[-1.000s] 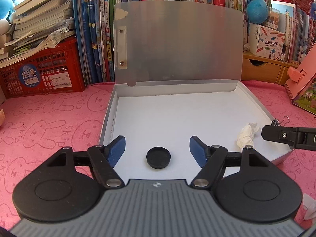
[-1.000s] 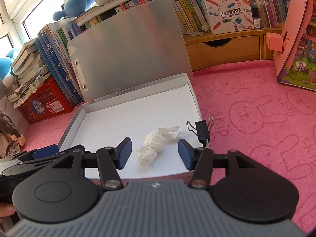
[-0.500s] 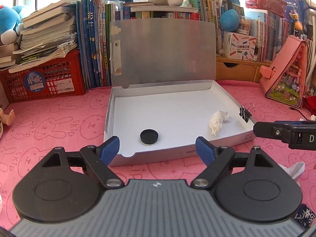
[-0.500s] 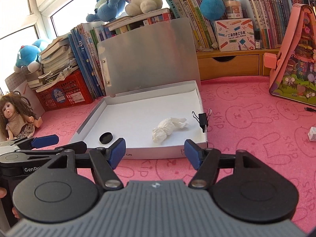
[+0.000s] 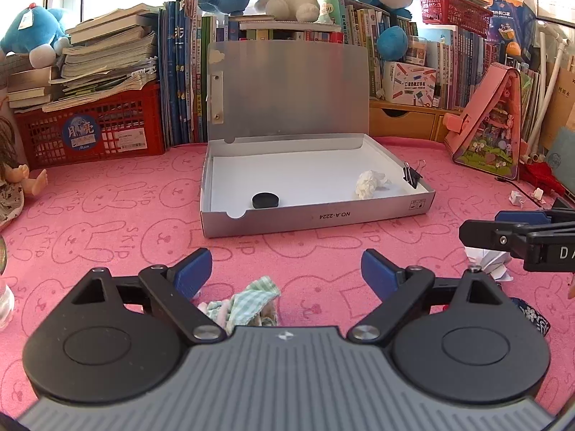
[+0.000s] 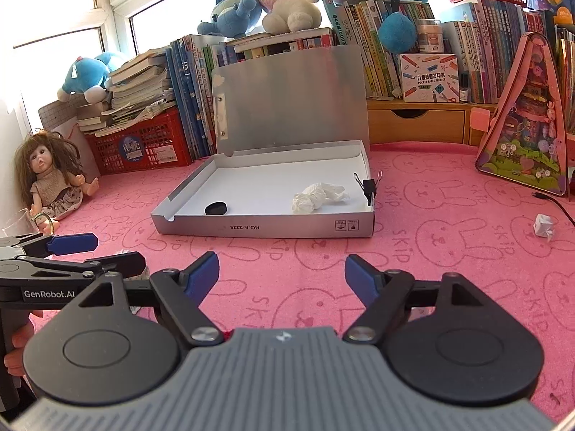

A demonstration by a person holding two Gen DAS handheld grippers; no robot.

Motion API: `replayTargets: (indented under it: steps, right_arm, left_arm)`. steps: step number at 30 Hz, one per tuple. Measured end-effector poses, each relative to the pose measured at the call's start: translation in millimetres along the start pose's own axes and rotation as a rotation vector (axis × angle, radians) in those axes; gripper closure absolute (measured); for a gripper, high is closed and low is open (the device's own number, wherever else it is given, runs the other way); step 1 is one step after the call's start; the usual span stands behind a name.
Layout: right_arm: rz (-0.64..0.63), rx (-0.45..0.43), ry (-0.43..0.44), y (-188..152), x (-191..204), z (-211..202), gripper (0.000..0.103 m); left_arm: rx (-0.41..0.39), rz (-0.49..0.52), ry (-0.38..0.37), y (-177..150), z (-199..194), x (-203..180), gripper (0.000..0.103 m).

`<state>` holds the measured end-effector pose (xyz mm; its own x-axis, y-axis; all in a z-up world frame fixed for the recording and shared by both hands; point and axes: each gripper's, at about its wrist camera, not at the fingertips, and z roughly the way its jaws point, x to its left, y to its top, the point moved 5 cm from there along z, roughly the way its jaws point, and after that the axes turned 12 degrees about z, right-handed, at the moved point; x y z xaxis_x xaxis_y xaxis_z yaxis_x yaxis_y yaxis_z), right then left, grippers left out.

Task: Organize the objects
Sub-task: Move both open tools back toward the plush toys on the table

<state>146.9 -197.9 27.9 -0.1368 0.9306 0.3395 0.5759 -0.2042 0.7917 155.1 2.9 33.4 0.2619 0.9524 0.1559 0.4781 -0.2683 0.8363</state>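
One open grey box point(image 5: 316, 215) lay on the pink worktop point(image 5: 107, 215), lid upright against the books. Inside it, left to right, were one black round cap point(image 5: 266, 200) near the front wall, one crumpled white tissue point(image 5: 368, 184), and one black binder clip point(image 5: 411, 176) clipped on the right wall. The box's middle and back were bare. The left gripper point(image 5: 285, 273) and the right gripper point(image 6: 282, 274) hung short of the box's front edge; both sets of jaws had just been opening and stood released, gripping nothing. One checked cloth point(image 5: 251, 305) lay beneath the left gripper.
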Motion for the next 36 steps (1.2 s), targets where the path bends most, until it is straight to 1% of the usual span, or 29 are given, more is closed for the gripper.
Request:
replayTargets:
  steps: [6, 8, 9, 12, 15, 18, 20, 27, 36]
  right_arm:
    - [-0.038, -0.002, -0.010, -23.6, 3.9, -15.1, 0.017]
    - [-0.039, -0.005, -0.001, -30.1, 6.0, -20.8, 0.017]
    - [-0.039, -0.005, 0.008, -32.6, 7.7, -23.7, 0.017]
    - [-0.039, 0.004, 0.078, -42.0, 17.3, -35.8, 0.017]
    - [-0.042, 0.014, 0.131, -50.8, 28.4, -45.4, 0.022]
    - [-0.055, 0.025, 0.165, -60.9, 38.5, -50.7, 0.025]
    - [-0.071, 0.036, 0.173, -69.0, 44.8, -51.1, 0.028]
    - [-0.148, 0.057, 0.149, -94.6, 58.8, -44.1, 0.032]
    - [-0.254, 0.006, 0.061, -108.4, 67.1, -29.0, 0.030]
  left_arm:
    - [0.003, -0.012, 0.022, -23.7, -18.0, -0.2, 0.010]
    - [0.000, -0.021, 0.026, -30.5, -24.4, -1.2, 0.010]
    - [-0.001, -0.023, 0.025, -33.5, -27.4, -2.3, 0.010]
    - [-0.006, -0.019, 0.029, -43.7, -37.6, -7.5, 0.010]
    - [-0.010, -0.007, 0.043, -53.5, -46.2, -12.6, 0.010]
    - [-0.015, -0.001, 0.059, -61.5, -52.4, -15.8, 0.010]
    - [-0.012, 0.002, 0.065, -66.4, -54.2, -17.7, 0.009]
    - [0.009, -0.007, 0.075, -76.0, -49.8, -19.1, 0.009]
    - [0.036, -0.011, 0.104, -86.8, -38.4, -12.3, 0.009]
